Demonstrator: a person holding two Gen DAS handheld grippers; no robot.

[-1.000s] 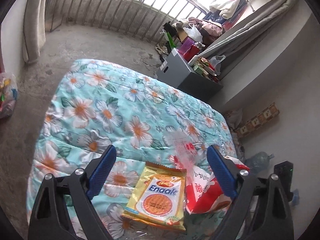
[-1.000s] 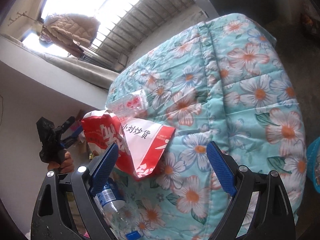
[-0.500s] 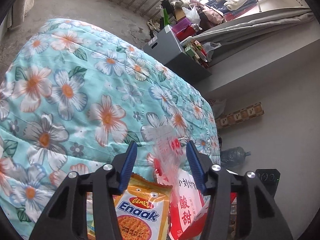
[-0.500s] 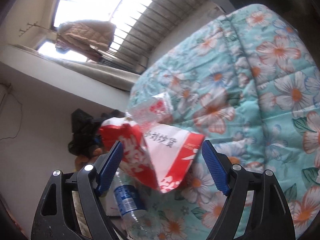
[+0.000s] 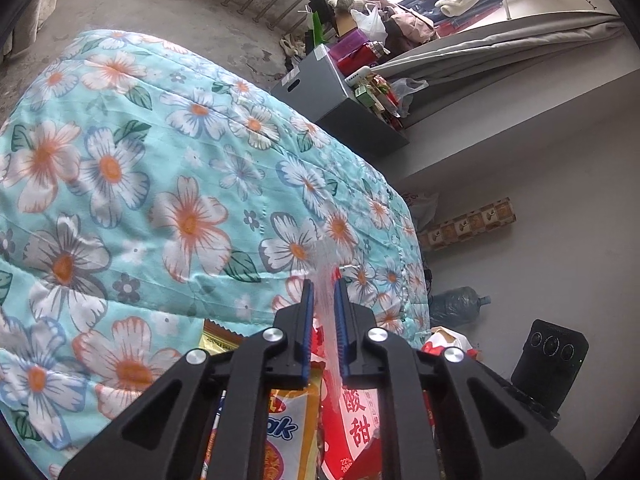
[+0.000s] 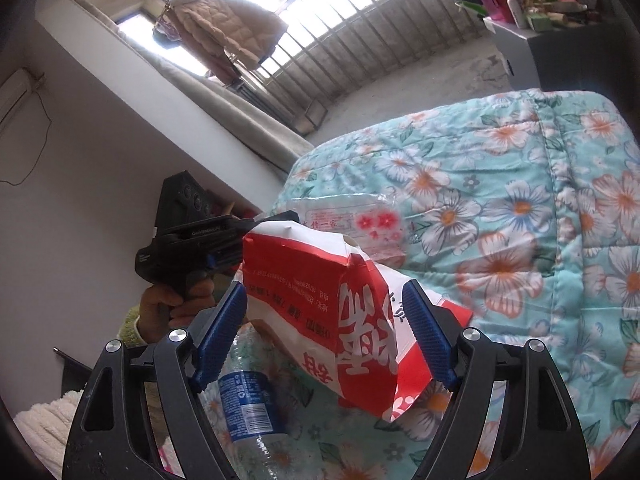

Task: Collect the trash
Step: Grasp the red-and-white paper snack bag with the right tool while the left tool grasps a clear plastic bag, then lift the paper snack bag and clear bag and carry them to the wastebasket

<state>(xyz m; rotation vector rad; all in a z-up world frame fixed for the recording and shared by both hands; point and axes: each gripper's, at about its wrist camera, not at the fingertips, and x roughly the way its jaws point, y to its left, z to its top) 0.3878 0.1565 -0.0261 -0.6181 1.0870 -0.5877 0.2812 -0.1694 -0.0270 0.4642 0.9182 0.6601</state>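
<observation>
Since earlier: left gripper point(image 5: 324, 284) jaws narrowed, now clenched on thin clear plastic wrapper point(image 5: 326, 256) above floral bed quilt point(image 5: 120, 184) | right gripper point(image 6: 324, 300) jaws spread around red-and-white paper bag point(image 6: 320, 300), not clamped.

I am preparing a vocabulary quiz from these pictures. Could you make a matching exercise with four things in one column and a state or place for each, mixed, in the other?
Things:
1. clear plastic wrapper
2. red and white paper bag
3. plastic bottle
4. yellow noodle packet

States:
A. lies under the left gripper
B. pinched by the left gripper
C. lying on the quilt, blue label
D. between the open fingers of the right gripper

Pairs: 1-B, 2-D, 3-C, 4-A
</observation>
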